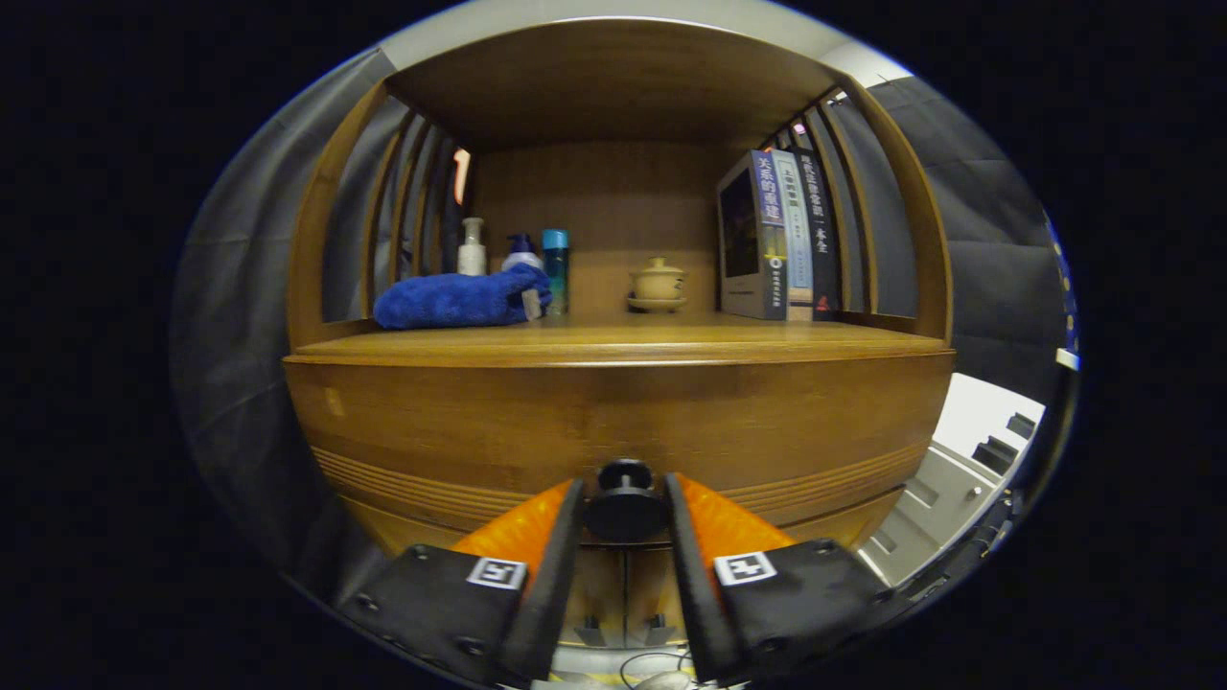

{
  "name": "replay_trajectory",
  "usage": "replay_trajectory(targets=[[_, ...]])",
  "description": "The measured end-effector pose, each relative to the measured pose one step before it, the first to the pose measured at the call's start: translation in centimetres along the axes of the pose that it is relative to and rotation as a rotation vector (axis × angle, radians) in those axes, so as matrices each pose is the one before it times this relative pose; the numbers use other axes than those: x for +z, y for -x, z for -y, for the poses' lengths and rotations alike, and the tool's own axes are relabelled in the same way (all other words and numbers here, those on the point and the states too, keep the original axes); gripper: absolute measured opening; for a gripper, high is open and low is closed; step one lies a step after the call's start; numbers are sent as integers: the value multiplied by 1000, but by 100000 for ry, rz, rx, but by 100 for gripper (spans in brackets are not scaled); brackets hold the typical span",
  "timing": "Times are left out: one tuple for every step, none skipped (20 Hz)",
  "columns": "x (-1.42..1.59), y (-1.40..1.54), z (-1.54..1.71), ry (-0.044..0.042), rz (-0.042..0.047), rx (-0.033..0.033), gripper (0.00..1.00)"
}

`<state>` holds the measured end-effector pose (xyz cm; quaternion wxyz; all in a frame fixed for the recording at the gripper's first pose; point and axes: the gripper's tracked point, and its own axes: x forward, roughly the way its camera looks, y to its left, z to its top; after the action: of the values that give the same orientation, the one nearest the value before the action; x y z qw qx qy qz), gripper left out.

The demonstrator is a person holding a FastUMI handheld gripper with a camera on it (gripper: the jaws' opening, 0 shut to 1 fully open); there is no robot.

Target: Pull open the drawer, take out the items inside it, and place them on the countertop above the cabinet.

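A wooden cabinet stands straight ahead, and its drawer front (613,422) spans the width below the countertop (613,343). The drawer's round black knob (625,503) sits between my fingers. My gripper (624,498) is shut on this knob, with one finger pressed against each side. The drawer front sits close under the countertop edge, and its inside is hidden.
On the countertop lie a blue towel (458,299), a white bottle (471,247), a teal can (555,268), a lidded tan cup (658,284) and upright books (781,235). A shelf roof covers the countertop. Grey-white equipment (959,460) stands to the cabinet's right.
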<state>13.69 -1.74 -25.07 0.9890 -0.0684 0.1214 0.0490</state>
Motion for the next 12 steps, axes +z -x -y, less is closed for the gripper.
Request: replay_trajectory(targets=[[-332, 99, -103, -240, -846, 662, 57], [170, 87, -25, -605, 121, 534, 53], [123, -105, -54, 97, -333, 336, 53], [137, -182, 62, 668, 392, -67, 52], [59, -96, 67, 841, 266, -229, 52], [-23, -8, 37, 633, -3, -311, 51], [-25, 74, 51, -128, -67, -326, 51], [-105, -64, 13, -692, -150, -180, 50], [13, -71, -10, -1339, 132, -176, 50], [-132, 121, -108, -1584, -568, 284, 50], [-57, 118, 85, -1577, 207, 371, 50], [11, 194, 73, -995, -207, 480, 46]])
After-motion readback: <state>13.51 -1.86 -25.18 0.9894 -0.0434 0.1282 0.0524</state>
